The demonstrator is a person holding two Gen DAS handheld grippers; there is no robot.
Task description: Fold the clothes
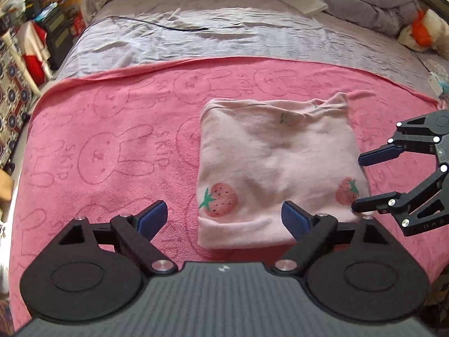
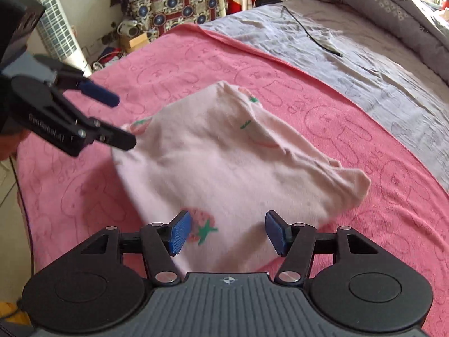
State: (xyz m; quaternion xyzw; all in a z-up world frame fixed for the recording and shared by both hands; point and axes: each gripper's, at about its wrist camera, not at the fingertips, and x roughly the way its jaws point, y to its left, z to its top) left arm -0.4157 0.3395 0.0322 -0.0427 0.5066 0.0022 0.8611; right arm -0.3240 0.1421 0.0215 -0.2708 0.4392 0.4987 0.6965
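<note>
Pink strawberry-print garment (image 1: 276,165) seen folded square on pink towel (image 1: 112,146). Left gripper (image 1: 224,219) and right gripper (image 2: 228,231) held wide open, nothing gripped. Edges best squared, creases pressed flat.

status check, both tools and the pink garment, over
Left tool open, empty. Right tool open, empty. Pink garment folded square on pink towel. Nothing in the way.

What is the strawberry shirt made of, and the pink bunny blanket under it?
The strawberry shirt looks like soft, matte cotton knit: it drapes and wrinkles gently. The pink bunny blanket looks like fuzzy terry or microfiber towelling, with bunnies pressed into its nap. Both are guesses from looks.
</note>
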